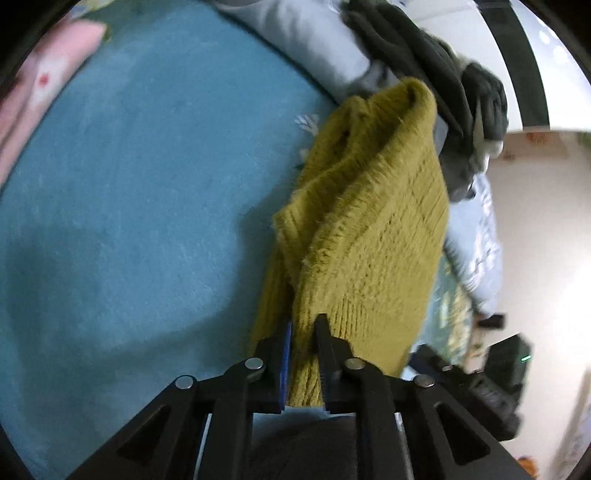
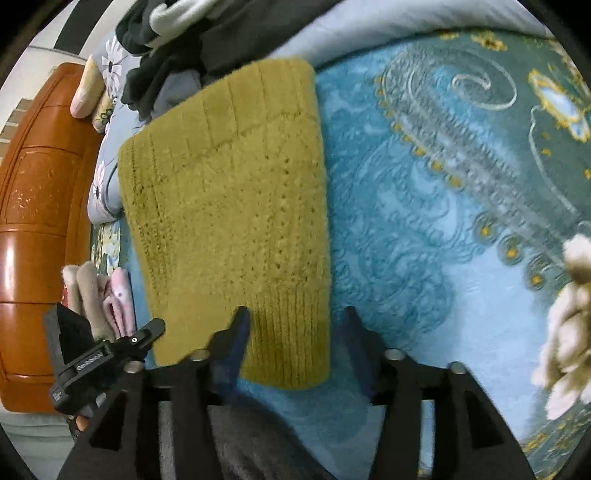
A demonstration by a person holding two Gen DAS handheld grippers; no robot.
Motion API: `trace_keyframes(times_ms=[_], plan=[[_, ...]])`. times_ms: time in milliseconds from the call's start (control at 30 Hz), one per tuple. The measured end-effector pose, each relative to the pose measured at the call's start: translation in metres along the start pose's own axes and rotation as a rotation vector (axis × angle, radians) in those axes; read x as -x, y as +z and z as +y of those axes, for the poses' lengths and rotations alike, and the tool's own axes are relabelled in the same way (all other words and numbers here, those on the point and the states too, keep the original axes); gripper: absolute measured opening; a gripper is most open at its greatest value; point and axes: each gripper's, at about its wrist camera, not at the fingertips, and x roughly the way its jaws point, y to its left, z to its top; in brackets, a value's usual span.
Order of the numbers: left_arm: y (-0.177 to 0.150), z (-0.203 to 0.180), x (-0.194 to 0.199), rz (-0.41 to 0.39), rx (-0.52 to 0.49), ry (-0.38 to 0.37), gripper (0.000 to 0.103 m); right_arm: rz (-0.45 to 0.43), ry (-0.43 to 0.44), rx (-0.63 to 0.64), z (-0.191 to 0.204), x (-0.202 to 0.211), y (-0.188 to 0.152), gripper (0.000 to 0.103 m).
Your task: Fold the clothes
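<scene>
A mustard-yellow knitted sweater [image 2: 229,206] lies folded into a long rectangle on the blue patterned bedspread [image 2: 424,229]. Its ribbed hem points toward my right gripper [image 2: 295,321]. That gripper is open, with a corner of the hem lying between its fingers and the pads not pressing on it. In the left wrist view the same sweater [image 1: 369,221] rises in a bunched fold off the teal bedspread [image 1: 147,203]. My left gripper [image 1: 304,332] is shut on a pinch of its knit edge.
A pile of dark clothes [image 2: 192,33] and a pale blue quilt [image 1: 303,40] lie beyond the sweater. An orange wooden headboard [image 2: 40,206] stands at the left. Pink and beige folded items [image 2: 107,299] sit beside it, and a cream fluffy garment [image 2: 569,321] lies at the right.
</scene>
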Motion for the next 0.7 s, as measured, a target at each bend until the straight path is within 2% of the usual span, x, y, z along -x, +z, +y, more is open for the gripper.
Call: trace_keyframes(times_ms=[67,167,267,333,367,400,467,633,700], plan=[[0.001,-0.002,0.009,-0.013,-0.011,0.000,0.022,-0.004,0.016,-0.010,0.000,-0.005,0.001,0.056],[0.004,-0.005,0.035,-0.041,-0.034,-0.004,0.041,-0.005,0.047,-0.028,-0.002,-0.014,0.003,0.056],[0.003,-0.007,0.068,-0.091,-0.073,-0.018,0.051,0.007,0.049,-0.053,-0.002,-0.026,0.003,0.056],[0.003,-0.007,0.088,-0.131,-0.096,0.005,0.056,0.004,0.038,-0.102,-0.003,-0.032,0.003,0.054],[0.003,-0.007,0.097,-0.149,-0.105,0.014,0.056,-0.001,0.048,-0.137,-0.004,-0.033,0.003,0.046],[0.003,-0.006,0.102,-0.159,-0.094,-0.002,0.056,-0.005,0.059,-0.172,-0.005,-0.033,0.003,0.042],[0.002,-0.002,0.110,-0.177,-0.072,-0.033,0.057,-0.008,0.066,-0.200,-0.005,-0.031,0.003,0.026],[0.002,-0.004,0.111,-0.172,-0.075,-0.041,0.057,0.004,0.052,-0.112,0.012,-0.004,0.016,0.022],[0.002,-0.009,0.110,-0.160,-0.099,-0.046,0.057,0.014,0.019,-0.044,0.012,0.010,0.025,0.022]])
